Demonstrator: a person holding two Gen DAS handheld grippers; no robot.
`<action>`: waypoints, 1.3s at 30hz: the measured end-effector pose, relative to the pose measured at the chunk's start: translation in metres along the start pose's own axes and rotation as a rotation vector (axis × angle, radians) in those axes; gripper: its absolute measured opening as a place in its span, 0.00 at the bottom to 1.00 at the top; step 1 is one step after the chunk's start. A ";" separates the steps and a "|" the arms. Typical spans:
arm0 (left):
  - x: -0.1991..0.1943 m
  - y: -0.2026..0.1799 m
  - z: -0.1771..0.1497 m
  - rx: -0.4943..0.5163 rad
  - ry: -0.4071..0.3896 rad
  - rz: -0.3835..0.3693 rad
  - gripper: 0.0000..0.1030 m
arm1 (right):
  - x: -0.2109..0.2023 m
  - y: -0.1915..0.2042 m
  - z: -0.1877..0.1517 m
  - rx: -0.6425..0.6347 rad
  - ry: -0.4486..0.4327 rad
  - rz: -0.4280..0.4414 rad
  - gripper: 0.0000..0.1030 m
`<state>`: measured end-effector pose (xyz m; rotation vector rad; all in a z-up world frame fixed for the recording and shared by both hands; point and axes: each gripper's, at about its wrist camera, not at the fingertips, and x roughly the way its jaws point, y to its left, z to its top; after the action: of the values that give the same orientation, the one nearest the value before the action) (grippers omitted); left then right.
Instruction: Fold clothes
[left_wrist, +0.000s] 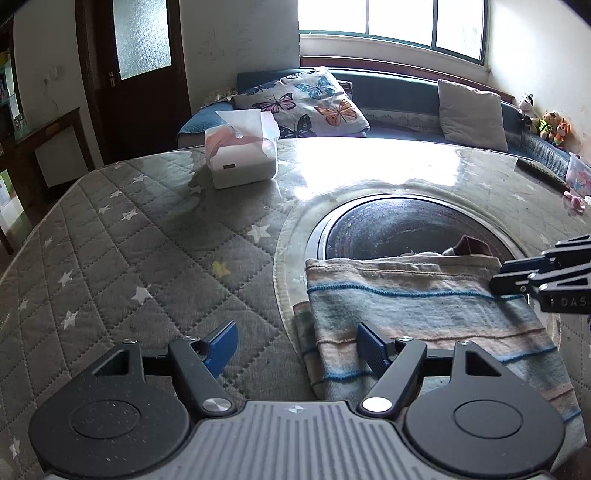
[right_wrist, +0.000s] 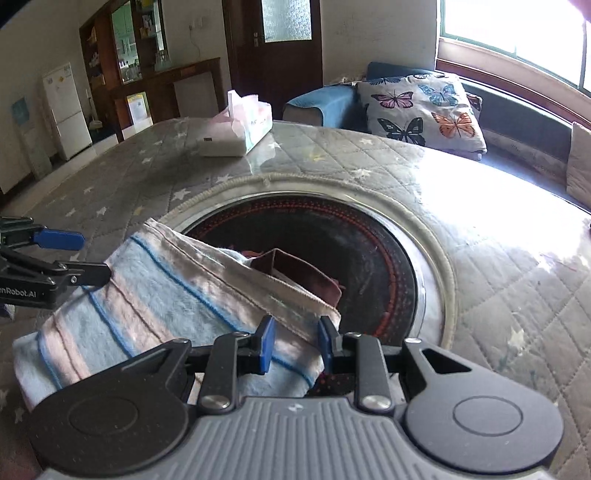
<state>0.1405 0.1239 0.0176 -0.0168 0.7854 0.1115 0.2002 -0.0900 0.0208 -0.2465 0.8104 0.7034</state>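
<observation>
A folded garment (left_wrist: 424, 314) (right_wrist: 159, 295) with blue and pink stripes lies on the table, partly over the round dark inset. A dark red piece (right_wrist: 295, 273) pokes out at its far edge. My left gripper (left_wrist: 297, 347) is open just above the garment's left edge, one pad over the cloth and the other over the quilted cover. My right gripper (right_wrist: 295, 345) (left_wrist: 517, 277) hovers low over the garment's right corner. Its jaws stand a narrow gap apart with cloth lying under them, and nothing looks pinched.
A quilted grey table cover (left_wrist: 129, 240) with stars surrounds a round dark inset (right_wrist: 369, 243). A tissue box (left_wrist: 240, 155) (right_wrist: 236, 133) stands at the far left. A dark remote (left_wrist: 535, 170) and pink items (left_wrist: 576, 181) lie at the far right. A sofa with a butterfly pillow (left_wrist: 306, 99) is behind.
</observation>
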 end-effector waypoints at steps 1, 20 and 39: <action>0.002 0.000 0.001 -0.001 0.002 0.002 0.73 | 0.003 -0.001 0.000 0.001 0.008 -0.001 0.24; -0.022 0.002 -0.023 0.003 -0.014 0.035 0.74 | -0.061 0.055 -0.043 -0.173 0.045 0.090 0.24; -0.017 0.010 -0.021 -0.014 0.012 0.017 0.74 | -0.066 0.109 -0.033 -0.273 -0.019 0.168 0.24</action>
<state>0.1129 0.1314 0.0148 -0.0237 0.7969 0.1332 0.0775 -0.0550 0.0530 -0.4205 0.7208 0.9754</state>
